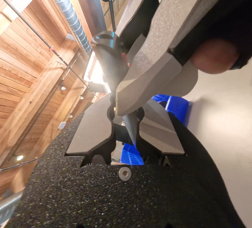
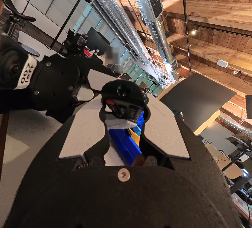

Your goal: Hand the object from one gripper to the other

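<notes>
Left claw [image 1: 126, 112], own camera first: narrowly parted around the lower end of a dark remote [image 1: 107, 57]; pinching or merely flanking, impossible to tell. Edge-on here, with the long axis from claw centre up toward 11 o'clock. Crossing in from 1 o'clock, right claw [image 1: 120, 71], its near finger hiding the left tips. Behind, at 3 o'clock, a blue bin [image 1: 175, 106].

Right camera next: closed on the remote's two sides just above centre, both tips touching, rounded end uppermost. Reaching in from 9 o'clock, left claw, one grey pad underneath. Probably mid-handover, release pending.
</notes>
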The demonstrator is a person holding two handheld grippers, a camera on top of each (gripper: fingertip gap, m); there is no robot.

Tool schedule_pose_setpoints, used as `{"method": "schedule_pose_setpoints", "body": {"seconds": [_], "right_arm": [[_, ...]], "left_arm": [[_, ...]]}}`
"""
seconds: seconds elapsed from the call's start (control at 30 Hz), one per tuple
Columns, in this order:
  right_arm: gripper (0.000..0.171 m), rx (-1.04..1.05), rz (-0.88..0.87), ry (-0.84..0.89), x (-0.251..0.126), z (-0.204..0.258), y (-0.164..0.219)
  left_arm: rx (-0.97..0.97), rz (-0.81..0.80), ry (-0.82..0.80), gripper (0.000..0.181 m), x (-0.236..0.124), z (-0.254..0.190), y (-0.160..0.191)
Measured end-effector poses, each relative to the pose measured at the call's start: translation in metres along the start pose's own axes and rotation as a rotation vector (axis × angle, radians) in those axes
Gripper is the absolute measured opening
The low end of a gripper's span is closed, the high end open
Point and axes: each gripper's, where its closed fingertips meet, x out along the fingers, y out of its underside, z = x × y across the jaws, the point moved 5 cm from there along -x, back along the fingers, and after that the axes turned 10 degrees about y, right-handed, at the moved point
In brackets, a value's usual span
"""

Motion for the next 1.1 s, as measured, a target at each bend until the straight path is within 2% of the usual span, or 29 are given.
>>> {"method": "schedule_pose_setpoints", "body": {"seconds": [0.03,0.13,0.33,0.4,0.47,0.67,0.73,0.83,0.93,1.1], "right_arm": [[0.053,0.011,0.002,0.003,0.0,-0.001,0.0],[0.052,0.063,0.0,0.029,0.0,-0.009,0.0],[0.05,0.154,-0.007,0.054,-0.002,-0.02,0.001],[0.05,0.147,-0.017,0.054,-0.002,-0.019,0.0],[0.05,0.132,-0.032,0.053,-0.003,-0.017,-0.002],[0.051,0.12,-0.029,0.06,-0.002,-0.016,-0.001],[0.05,0.132,-0.032,0.074,-0.002,-0.018,-0.001],[0.054,0.167,-0.011,0.095,-0.001,-0.023,0.003],[0.058,0.157,0.04,0.109,0.002,-0.024,0.009],[0.06,-0.073,0.102,0.118,0.007,-0.009,0.016]], "left_arm": [[-0.027,-0.013,0.008,0.038,0.0,0.0,0.0],[-0.107,-0.044,0.033,0.054,0.002,0.0,-0.001],[-0.189,-0.094,0.096,0.055,0.003,-0.004,-0.006],[-0.213,-0.101,0.119,0.049,0.003,-0.006,-0.006],[-0.216,-0.102,0.143,0.033,0.003,-0.009,-0.007],[-0.218,-0.058,0.116,0.027,0.003,-0.005,-0.004],[-0.27,-0.042,0.093,0.027,0.003,0.0,-0.001],[-0.492,-0.081,0.06,0.027,-0.001,0.017,0.008],[-0.862,-0.198,0.074,0.027,-0.008,0.035,0.022],[-1.47,-0.464,0.224,0.027,-0.014,0.045,0.046]]}}
